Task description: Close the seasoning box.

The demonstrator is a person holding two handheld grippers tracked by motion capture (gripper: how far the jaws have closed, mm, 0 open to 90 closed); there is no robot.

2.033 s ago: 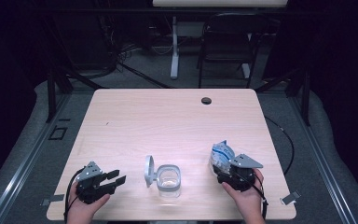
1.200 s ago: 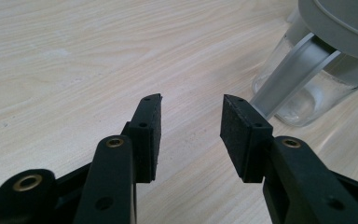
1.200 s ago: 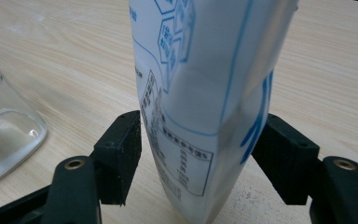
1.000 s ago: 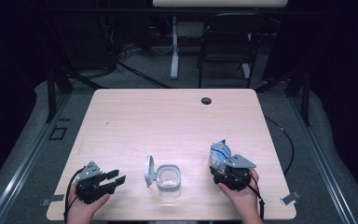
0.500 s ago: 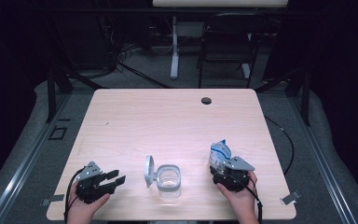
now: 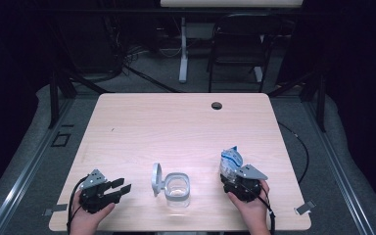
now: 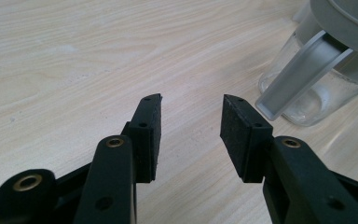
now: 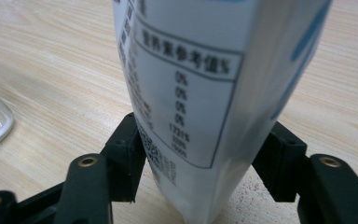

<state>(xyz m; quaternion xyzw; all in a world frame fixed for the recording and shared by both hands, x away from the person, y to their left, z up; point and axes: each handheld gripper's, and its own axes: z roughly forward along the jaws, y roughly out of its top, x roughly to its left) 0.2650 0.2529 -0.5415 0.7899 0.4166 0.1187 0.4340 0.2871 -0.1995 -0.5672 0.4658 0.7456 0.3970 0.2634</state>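
Your right hand-held gripper [image 8: 200, 154] had just been closing its jaws on the bag [image 8: 205, 93] standing on the worktop [image 6: 176, 127], and a weak squeeze could let it tip over.

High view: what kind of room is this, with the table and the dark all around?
Probably a recording lab or studio. A bare wooden table stands amid dark curtains, cables cross the floor, and an empty chair waits behind.

a pale wooden worktop [image 6: 176, 127] carries a clear glass jar [image 6: 177, 189] with its grey lid [image 6: 156, 179] hinged open near the front edge, and a white-and-blue pouch [image 6: 230, 161] standing to its right.
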